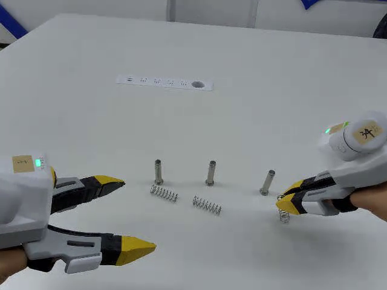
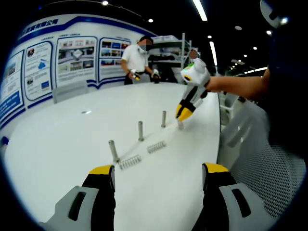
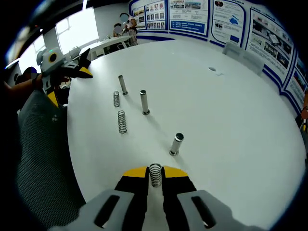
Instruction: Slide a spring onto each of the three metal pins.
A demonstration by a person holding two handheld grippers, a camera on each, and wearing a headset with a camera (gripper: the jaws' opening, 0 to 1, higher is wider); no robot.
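Note:
Three upright metal pins stand in a row on the white table: left pin [image 1: 158,172], middle pin [image 1: 210,173], right pin [image 1: 266,182]. One loose spring [image 1: 164,193] lies in front of the left pin, another [image 1: 207,205] in front of the middle pin. My right gripper [image 1: 285,204] is shut on a third spring [image 3: 155,179], held upright just short of the right pin [image 3: 176,144] and touching the table. My left gripper [image 1: 134,214] hovers open at the near left with nothing between its jaws. The left gripper view has the left pin [image 2: 113,151] and its spring [image 2: 130,161] straight ahead.
A white power strip [image 1: 164,82] lies farther back on the table. The table's near edge runs just behind both grippers. Two people [image 2: 137,55] stand beyond the far end, and a mesh chair back [image 2: 269,159] is beside the table.

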